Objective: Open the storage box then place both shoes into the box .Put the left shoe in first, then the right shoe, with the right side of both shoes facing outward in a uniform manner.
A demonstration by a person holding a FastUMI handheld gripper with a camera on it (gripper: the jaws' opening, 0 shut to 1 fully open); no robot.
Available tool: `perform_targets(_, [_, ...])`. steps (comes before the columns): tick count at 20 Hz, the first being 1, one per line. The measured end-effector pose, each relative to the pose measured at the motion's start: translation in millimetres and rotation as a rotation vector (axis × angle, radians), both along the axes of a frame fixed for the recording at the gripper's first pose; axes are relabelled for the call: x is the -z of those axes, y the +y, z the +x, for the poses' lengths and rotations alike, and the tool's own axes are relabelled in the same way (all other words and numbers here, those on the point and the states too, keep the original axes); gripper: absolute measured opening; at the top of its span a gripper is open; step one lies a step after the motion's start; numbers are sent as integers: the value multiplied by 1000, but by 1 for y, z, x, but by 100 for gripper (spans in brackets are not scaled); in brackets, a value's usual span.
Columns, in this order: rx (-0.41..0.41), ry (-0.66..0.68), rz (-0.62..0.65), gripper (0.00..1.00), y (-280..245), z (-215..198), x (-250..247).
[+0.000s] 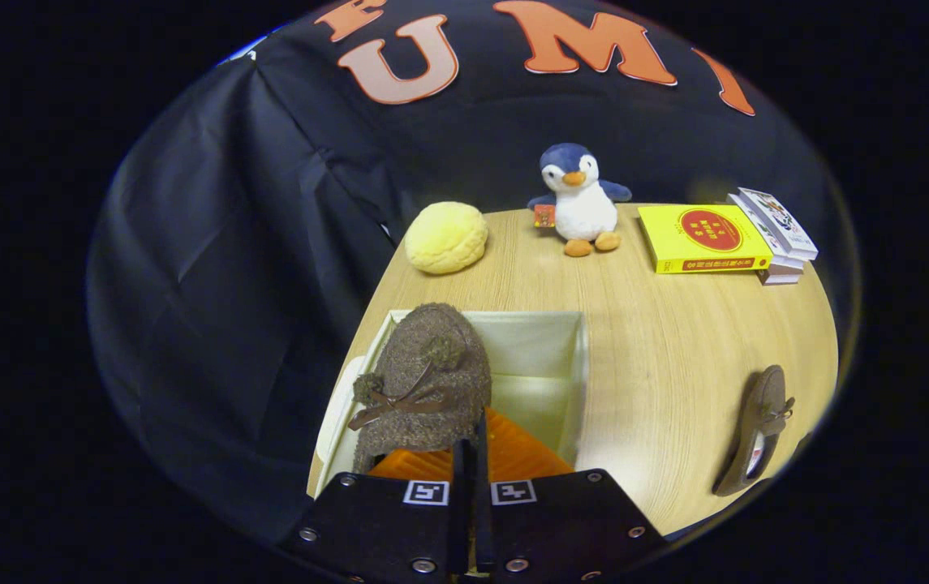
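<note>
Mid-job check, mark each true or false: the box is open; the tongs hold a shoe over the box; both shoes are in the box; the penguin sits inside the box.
1. The box is open. True.
2. The tongs hold a shoe over the box. True, they look shut on it.
3. Both shoes are in the box. False: the other shoe lies on the table.
4. The penguin sits inside the box. False: it stands on the table beyond the box.

A light wooden table (675,357) spreads ahead of the fingers, its far edge against a creased black cloth wall (212,243) that also hangs along its left side. Soft, even light falls on the wood.
</note>
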State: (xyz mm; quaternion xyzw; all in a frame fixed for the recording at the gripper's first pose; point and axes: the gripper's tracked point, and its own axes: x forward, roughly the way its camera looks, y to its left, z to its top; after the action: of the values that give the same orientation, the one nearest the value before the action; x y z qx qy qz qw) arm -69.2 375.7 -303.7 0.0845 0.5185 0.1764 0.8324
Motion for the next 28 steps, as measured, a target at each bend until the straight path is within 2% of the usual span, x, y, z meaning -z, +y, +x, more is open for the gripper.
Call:
perform_targets(9, [-10, 227, -103, 5, 38, -26, 68])
perform_targets(11, [-66, 294, -56, 10, 51, -41, 75])
perform_targets(13, [-120, 332, -25, 20, 57, -52, 75])
perform_targets(18, [-152, 300, 98, 70, 52, -55, 40])
perform_targets(20, [-175, 262, 143, 82, 39, -54, 15])
perform_targets(24, [-185, 120, 190, 97, -6, -40, -29])
perform_targets(28, [-146, -2, 192, 98, -66, -29, -55])
